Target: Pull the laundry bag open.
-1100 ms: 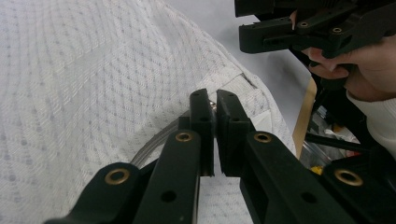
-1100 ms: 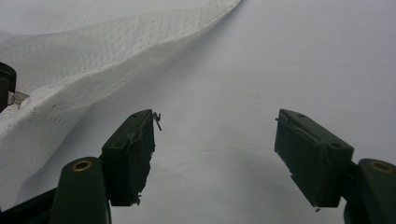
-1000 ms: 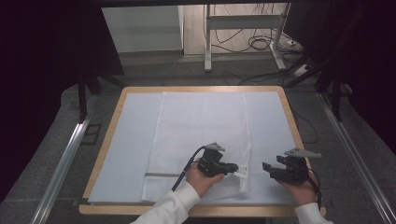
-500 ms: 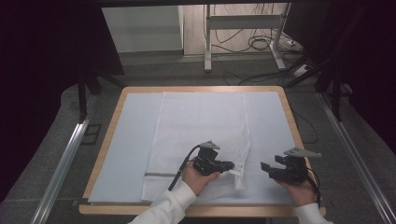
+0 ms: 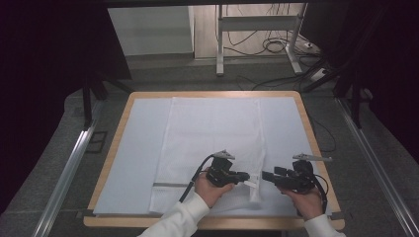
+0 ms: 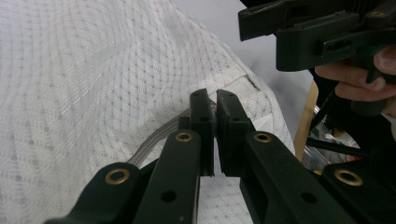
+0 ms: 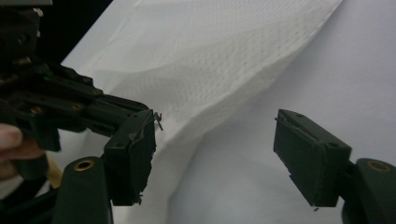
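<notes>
A white mesh laundry bag [image 5: 212, 143] lies flat on the pale sheet [image 5: 133, 158] that covers the wood-rimmed tabletop [image 5: 316, 148], its long side running away from the person. A grey zipper [image 5: 170, 184] runs along the bag's near edge.

The left tongs [image 5: 245, 177] sit low at the bag's near right corner, pointing toward the right side of the tabletop. In the left gripper view the left tongs [image 6: 215, 100] have their 2 black jaws pressed together, clenched on the mesh beside the zipper [image 6: 156, 137], with a small white label [image 6: 264, 122] of the bag just past them. The fabric rises into a fold where it is pinched.

The right tongs [image 5: 266, 176] face the left ones from the bare sheet just beside the bag's right edge, near but apart from them. In the right gripper view the right tongs [image 7: 215, 140] stand released, jaws well apart, though they have just been closing a little; only the sheet and the bag's edge [image 7: 224, 70] lie past the gap, nothing gripped. The left tongs' body [image 7: 56, 112] shows at the left of that view, close to 1 jaw.

A white sleeve [image 5: 178, 219] covers the left forearm.
</notes>
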Demonstrator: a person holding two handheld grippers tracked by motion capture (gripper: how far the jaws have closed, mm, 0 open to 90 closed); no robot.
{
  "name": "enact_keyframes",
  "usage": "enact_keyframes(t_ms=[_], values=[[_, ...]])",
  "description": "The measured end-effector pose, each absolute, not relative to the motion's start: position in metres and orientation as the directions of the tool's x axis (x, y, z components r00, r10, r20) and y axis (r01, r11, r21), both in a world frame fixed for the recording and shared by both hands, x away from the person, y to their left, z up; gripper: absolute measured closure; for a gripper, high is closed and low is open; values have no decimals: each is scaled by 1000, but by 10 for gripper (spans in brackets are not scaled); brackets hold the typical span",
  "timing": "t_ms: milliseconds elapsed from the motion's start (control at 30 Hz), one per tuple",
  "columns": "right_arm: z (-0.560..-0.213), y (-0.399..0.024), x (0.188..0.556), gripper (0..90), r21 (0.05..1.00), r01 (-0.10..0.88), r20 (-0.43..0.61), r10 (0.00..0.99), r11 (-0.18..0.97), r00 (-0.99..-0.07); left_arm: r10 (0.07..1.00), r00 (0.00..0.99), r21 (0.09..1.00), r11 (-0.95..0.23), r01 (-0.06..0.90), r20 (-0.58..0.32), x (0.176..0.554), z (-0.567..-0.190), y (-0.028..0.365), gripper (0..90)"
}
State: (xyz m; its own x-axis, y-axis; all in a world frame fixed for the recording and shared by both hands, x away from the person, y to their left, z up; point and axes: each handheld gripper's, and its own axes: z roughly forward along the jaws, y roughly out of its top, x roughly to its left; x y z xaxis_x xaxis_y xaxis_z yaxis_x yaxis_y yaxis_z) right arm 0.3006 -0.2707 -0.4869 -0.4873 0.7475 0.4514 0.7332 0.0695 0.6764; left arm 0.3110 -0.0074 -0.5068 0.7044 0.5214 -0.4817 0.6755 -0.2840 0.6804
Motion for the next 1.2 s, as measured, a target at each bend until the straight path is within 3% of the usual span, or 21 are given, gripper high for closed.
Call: enact_keyframes(t_ms=[333,933,1200], values=[[-497,-257,313,355,573,819,552,744,-11,-377,516,713,687,-289,667,-475,310,-507,-7,874],[-510,-241,326,510,515,857,600,726,-28,-337,514,717,686,-298,663,-470,308,-509,-13,873],[-513,-235,329,654,500,866,606,721,-18,-335,516,715,685,-295,666,-473,308,-510,-13,874]])
